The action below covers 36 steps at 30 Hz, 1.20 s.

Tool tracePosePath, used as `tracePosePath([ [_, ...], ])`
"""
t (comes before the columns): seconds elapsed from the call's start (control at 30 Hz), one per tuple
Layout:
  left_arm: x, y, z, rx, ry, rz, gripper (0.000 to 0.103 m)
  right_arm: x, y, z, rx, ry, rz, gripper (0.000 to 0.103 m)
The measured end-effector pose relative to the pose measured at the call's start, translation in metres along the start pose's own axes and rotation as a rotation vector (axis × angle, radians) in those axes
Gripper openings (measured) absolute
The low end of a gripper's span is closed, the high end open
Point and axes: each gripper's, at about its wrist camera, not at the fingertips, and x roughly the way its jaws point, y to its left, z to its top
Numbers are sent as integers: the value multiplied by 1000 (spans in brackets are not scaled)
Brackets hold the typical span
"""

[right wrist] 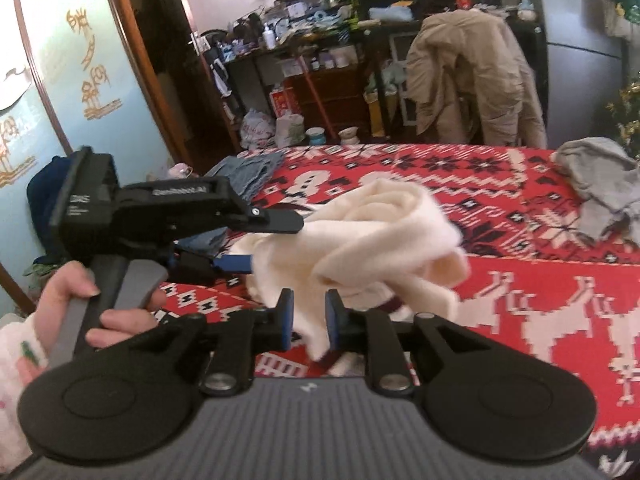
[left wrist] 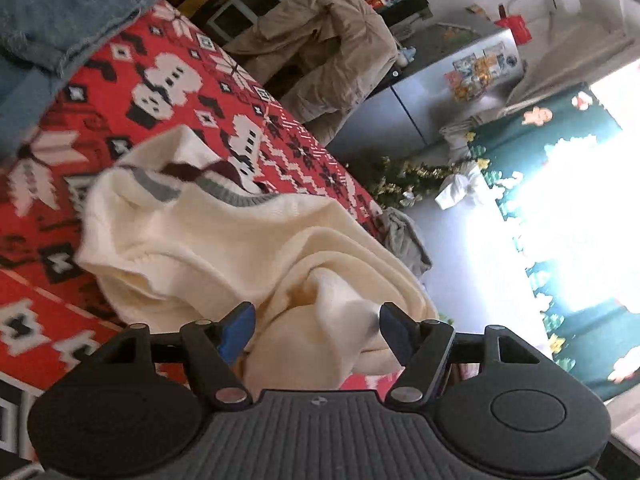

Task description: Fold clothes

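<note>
Right gripper (right wrist: 308, 316) nearest: jaws narrowly parted, cream sweater (right wrist: 360, 236) hanging in gap, grip unclear. Left gripper (left wrist: 316, 330) half open, bunched sweater fold between pads, not pinched. Sweater crumpled on red patterned blanket (right wrist: 520, 280). Risk: loose knit slips out, fold collapses. Jeans (left wrist: 60, 20) beyond.

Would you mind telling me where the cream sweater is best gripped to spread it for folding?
I would pinch the cream sweater at its striped neckline, coming in from above. That ribbed edge lies exposed on top and marks the shoulders, while the rest is bunched in soft rolls on the red blanket.
</note>
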Motion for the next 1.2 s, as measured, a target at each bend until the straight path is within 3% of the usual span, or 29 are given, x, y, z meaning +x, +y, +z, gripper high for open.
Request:
tracePosePath([
  [0.03,2,-1,-2,-4,-9,-1,41,-6,-5,-1,10,-8,-14,18],
  [0.07,3,-4,-4,4,-14,3,19,-9,-10,0,24,-13,-27,18],
  [0.2,-11,-20,-13,100,-67,59,10,-17,-28,0,109,-37,-43,18],
  [0.5,-81,16,-15,109,-214,232,7,28,-41,-8,190,-13,5,19],
  [0.7,-99,39,-19,57,-254,302,6,54,-39,-10,216,2,32,19],
  [0.83,-107,48,-15,34,-287,340,3,68,-40,-10,238,8,25,26],
  [0.93,-113,53,-13,15,-301,354,0,78,-36,-10,203,18,16,28],
  [1.07,-120,54,-12,-1,-294,259,1,90,-33,-11,167,27,-18,30],
  [1.2,-120,55,-13,-26,-272,209,13,98,-40,-9,151,22,-70,41],
])
